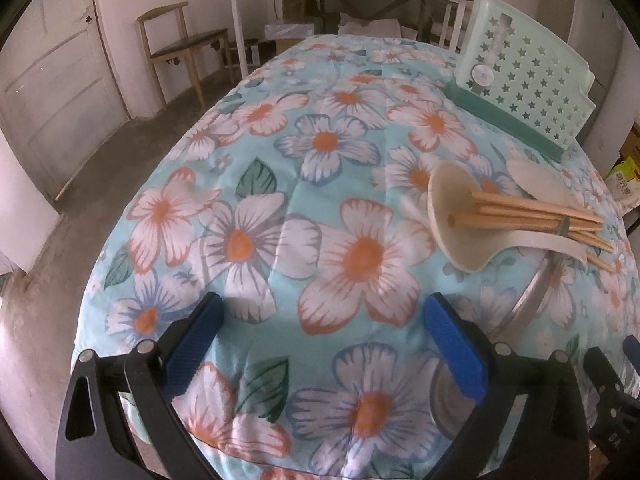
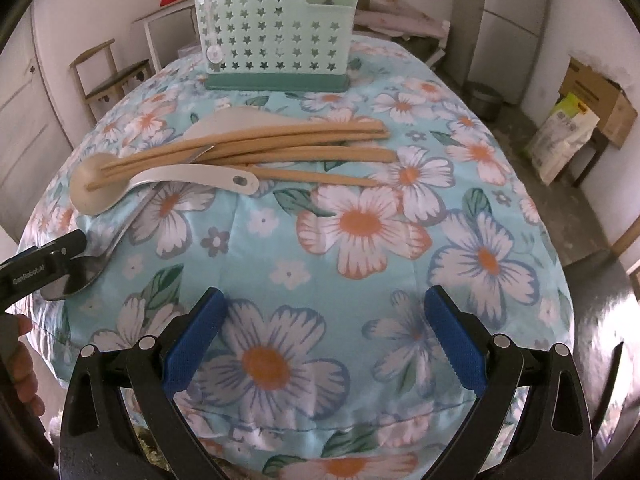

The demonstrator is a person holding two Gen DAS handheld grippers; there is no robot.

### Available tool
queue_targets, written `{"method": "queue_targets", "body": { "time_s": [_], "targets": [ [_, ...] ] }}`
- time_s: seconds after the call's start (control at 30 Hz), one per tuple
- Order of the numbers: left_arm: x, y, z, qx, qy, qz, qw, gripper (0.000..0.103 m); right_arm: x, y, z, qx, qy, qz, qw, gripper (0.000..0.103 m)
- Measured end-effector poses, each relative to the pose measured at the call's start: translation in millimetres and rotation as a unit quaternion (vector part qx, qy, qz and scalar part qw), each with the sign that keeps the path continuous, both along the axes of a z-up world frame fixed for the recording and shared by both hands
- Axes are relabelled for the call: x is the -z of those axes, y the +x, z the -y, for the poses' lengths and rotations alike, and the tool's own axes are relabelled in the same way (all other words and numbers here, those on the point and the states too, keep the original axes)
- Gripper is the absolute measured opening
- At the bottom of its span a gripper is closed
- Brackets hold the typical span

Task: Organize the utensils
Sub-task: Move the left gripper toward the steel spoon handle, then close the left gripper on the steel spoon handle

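Tablecloth [image 2: 360,216] floral, covering table | chair [image 1: 180,44] by wall | both grippers' fingers [image 1: 196,344] apart, empty

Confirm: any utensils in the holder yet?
No: the chopsticks and cream spoons lie piled on the floral cloth, in front of the green holder.

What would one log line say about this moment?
left gripper: open, empty | right gripper: open, empty | chopsticks, spoons: piled on table | holder: upright
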State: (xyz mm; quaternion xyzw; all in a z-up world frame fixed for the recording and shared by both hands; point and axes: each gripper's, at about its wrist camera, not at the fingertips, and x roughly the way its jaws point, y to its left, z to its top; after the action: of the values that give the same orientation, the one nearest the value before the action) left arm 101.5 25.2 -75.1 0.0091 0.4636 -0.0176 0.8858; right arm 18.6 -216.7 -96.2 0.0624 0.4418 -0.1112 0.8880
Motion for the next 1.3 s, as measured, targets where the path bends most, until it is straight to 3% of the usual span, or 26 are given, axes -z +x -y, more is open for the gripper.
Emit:
{"method": "queue_targets", "body": {
  "time_s": [0.2, 0.4, 0.5, 0.57, 0.67, 0.8, 0.93, 1.07, 1.2, 1.3],
  "targets": [
    [1.8, -8.9, -0.2, -0.001, 0.001, 0.024, 0.9997, 0.099, 2.1, 2.5, 1.9, -0.002, 0.008, 0.000, 1.000, 0.095],
    [-6.3, -7.4, -5.6, 0.020, -0.011, 0.017, 0.9996, 0.099, 2.4, 2.5, 3.9, -0.006, 0.018, 0.004, 1.000, 0.095],
    [-26.2, -18.9, -15.0, 0.020, -0.022, 0.065, 0.9975, 0.099, 1.8, 1.5, 5.0, -0.008, 0.020, 0.006, 1.000, 0.095],
    [-41.7, -32.0, -16.7, 0.045, -0.034, 0.092, 0.9941, 0.098, 1.4, 0.6, 5.4, -0.009, 0.024, 0.009, 1.000, 0.095],
    [-54.1, -51.3, -15.0, 0.094, -0.056, 0.102, 0.9888, 0.094, 1.2, -1.1, 6.2, -0.010, 0.027, 0.013, 0.999, 0.095],
    [-51.8, -64.1, -15.3, 0.136, -0.112, 0.060, 0.9826, 0.079, 0.9, -1.0, 6.0, -0.010, 0.030, 0.014, 0.999, 0.095],
    [-36.4, -65.9, -16.2, 0.138, -0.178, 0.002, 0.9741, 0.061, 0.7, -1.0, 6.1, -0.010, 0.031, 0.015, 0.999, 0.095],
    [-16.6, -62.2, -22.6, 0.124, -0.264, -0.056, 0.9547, 0.047, 0.8, -1.3, 5.5, -0.010, 0.030, 0.015, 0.999, 0.095],
    [4.0, -50.5, -21.3, 0.108, -0.340, -0.105, 0.9283, 0.039, 0.7, -1.2, 6.0, -0.010, 0.030, 0.015, 0.999, 0.095],
    [5.5, -42.9, -22.7, 0.099, -0.357, -0.107, 0.9227, 0.026, 0.4, -0.8, 5.4, -0.010, 0.029, 0.015, 0.999, 0.095]
  ]
}}
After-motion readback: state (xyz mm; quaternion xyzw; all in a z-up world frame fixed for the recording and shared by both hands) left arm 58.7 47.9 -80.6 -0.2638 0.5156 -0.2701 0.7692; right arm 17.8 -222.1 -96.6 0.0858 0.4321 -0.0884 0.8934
